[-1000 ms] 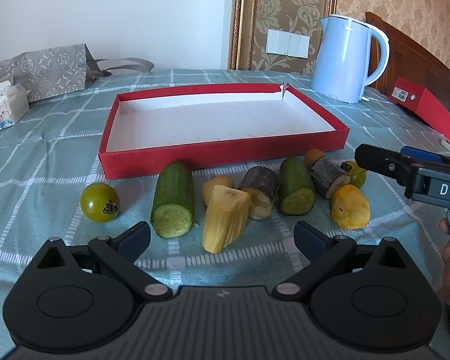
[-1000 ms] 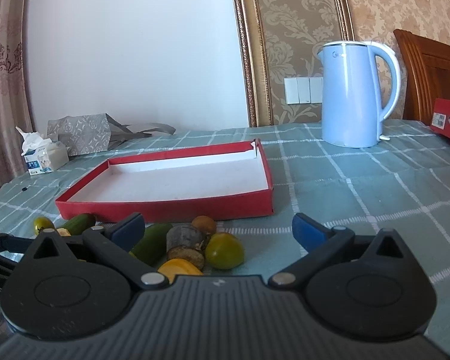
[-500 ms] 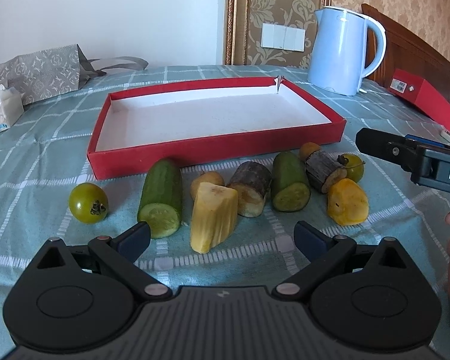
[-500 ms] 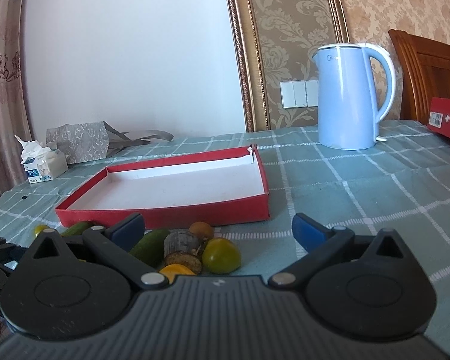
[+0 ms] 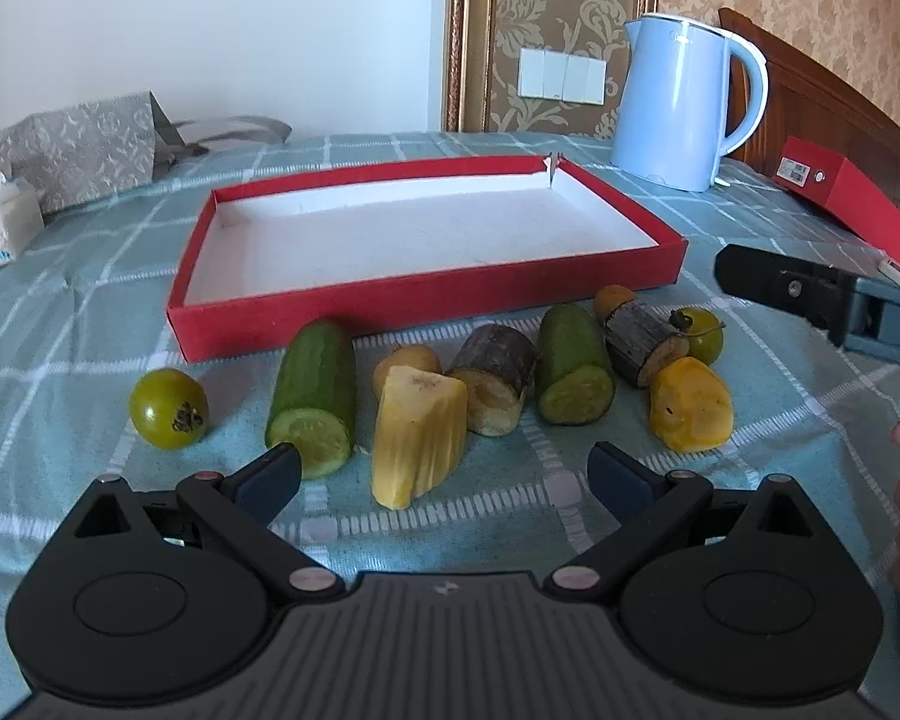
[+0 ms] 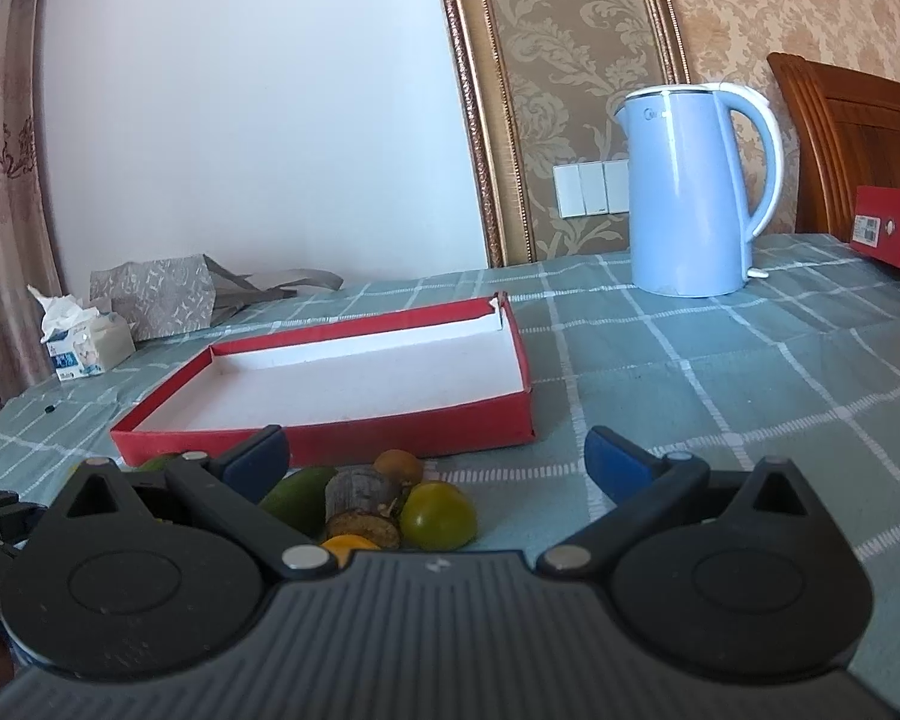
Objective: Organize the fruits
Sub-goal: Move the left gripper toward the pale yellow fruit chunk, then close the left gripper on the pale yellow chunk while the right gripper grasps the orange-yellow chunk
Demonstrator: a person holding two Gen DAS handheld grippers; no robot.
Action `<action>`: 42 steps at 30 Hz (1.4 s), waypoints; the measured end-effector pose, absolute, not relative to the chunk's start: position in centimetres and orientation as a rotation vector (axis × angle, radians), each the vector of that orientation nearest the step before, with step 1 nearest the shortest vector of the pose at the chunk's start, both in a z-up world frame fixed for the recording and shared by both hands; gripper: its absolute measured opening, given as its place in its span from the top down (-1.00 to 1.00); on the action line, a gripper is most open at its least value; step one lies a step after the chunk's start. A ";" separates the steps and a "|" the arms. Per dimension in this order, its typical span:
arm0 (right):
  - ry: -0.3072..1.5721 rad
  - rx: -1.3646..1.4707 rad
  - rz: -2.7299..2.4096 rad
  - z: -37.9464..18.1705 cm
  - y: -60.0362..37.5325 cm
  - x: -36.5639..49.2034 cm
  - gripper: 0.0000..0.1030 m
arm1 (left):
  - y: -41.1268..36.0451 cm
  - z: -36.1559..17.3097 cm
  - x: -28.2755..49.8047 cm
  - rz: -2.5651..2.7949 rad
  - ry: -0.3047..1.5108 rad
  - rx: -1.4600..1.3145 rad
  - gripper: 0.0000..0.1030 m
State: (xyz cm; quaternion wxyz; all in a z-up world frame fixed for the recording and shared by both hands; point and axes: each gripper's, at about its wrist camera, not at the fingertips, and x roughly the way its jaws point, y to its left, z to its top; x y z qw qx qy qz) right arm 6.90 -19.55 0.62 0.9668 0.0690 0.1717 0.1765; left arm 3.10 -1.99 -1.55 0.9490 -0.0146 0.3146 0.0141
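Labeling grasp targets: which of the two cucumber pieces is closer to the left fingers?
The longer cucumber piece, left of the peeled banana chunk. Its cut end almost meets the left fingers; the shorter cucumber piece lies further right.

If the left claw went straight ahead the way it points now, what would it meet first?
Most likely the peeled yellow banana piece, which lies between the open fingers of the left claw, just ahead of the tips. The cut cucumber sits close by the left finger; depth there is unclear.
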 end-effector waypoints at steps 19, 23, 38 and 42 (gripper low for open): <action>0.374 0.189 0.253 -0.1 -24.9 6.6 -1.00 | -2.6 -1.9 2.9 -0.034 0.613 0.006 -0.39; 0.377 0.170 0.279 -0.2 -23.9 6.7 -1.00 | -2.5 -2.0 2.7 -0.041 0.595 -0.001 -0.39; 0.383 0.195 0.310 -0.3 -24.2 7.0 -1.00 | -0.6 -1.9 2.2 0.005 0.569 -0.040 0.39; 0.393 0.195 0.314 -0.4 -24.1 7.1 -1.00 | -0.3 -1.9 1.9 -0.001 0.568 -0.061 0.41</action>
